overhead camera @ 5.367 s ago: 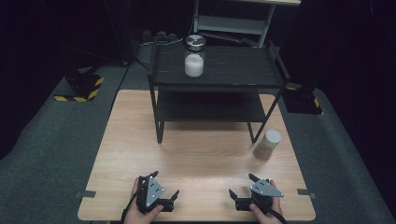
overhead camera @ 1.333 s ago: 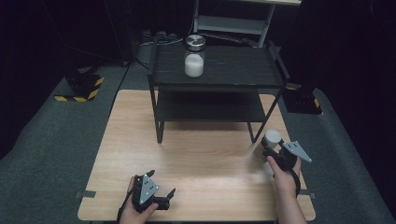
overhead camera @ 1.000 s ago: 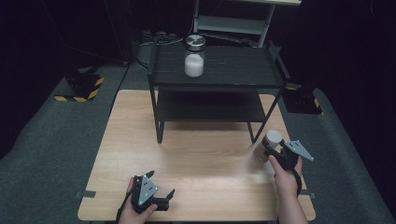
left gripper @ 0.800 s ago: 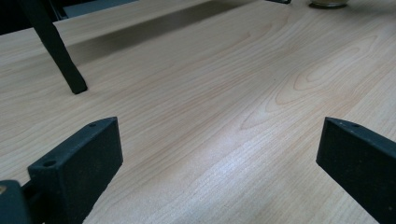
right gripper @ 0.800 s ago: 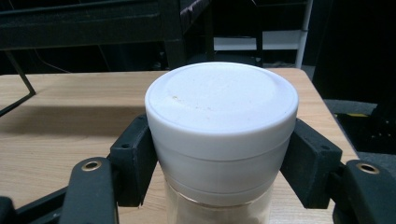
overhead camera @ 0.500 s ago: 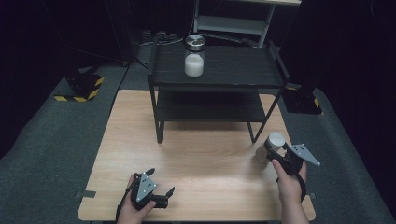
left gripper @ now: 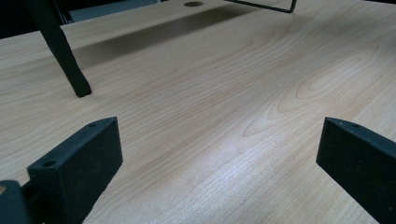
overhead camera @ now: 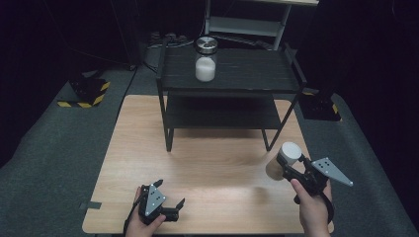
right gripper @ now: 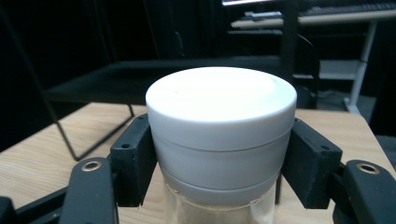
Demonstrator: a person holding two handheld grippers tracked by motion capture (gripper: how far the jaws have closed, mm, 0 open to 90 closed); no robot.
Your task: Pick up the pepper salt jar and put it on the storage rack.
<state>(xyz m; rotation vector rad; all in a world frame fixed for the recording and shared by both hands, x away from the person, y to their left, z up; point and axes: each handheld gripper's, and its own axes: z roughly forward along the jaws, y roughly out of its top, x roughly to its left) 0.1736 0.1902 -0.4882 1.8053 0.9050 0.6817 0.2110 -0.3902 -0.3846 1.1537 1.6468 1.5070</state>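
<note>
High view: pale wooden table [overhead camera: 212, 168] on grey carpet [overhead camera: 54, 163], dark room; right gripper [overhead camera: 289, 169] clamped on white-lidded jar [overhead camera: 283, 159].

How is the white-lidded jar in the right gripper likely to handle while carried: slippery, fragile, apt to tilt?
The white-lidded jar is probably rigid. Its smooth lid could slip between the right gripper's pads. The clear body below looks breakable, and being clamped high, it may swing or tilt.
</note>
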